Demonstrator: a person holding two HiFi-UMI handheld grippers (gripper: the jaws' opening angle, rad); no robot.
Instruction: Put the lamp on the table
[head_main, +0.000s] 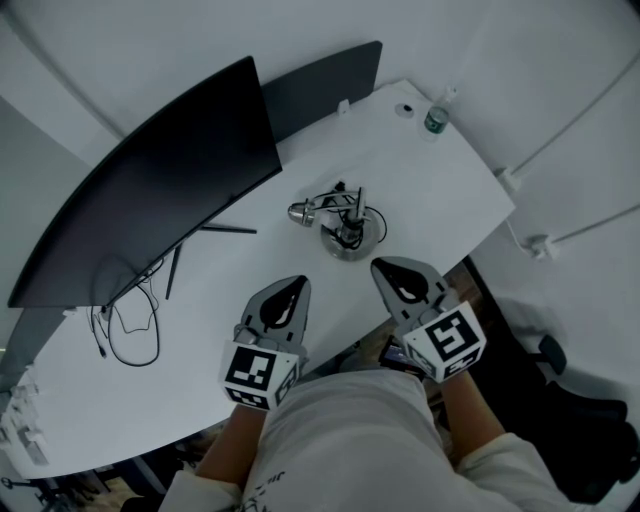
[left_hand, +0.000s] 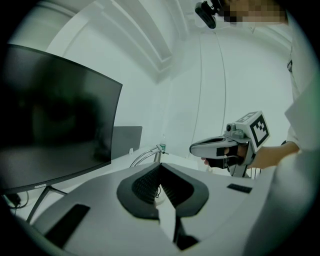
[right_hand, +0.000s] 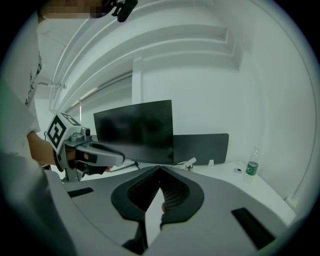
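On the white table (head_main: 440, 190), just ahead of both gripper tips, the lamp (head_main: 345, 222) stands on its round base, in front of the monitor (head_main: 160, 200). Your left gripper (head_main: 296, 286) and right gripper (head_main: 384, 266) both have their jaws pressed together with nothing between them, and neither touches the lamp.

The lamp looks like bare metal: probably slick, with most of its weight in the base, and thin bent arms that may swing or fold at their joints. If you need to shift it, I'd take the upright stem just above the base rather than the head or the upper arm. Watch the thin wire looped round the base, which could drag.

To your left, the monitor's stand legs (head_main: 225, 230) and loose cables (head_main: 135, 330) crowd the surface. The right side is bare up to the angled edge, and the bottle (head_main: 435, 120) is well apart at the far corner. The near edge runs under your wrists.
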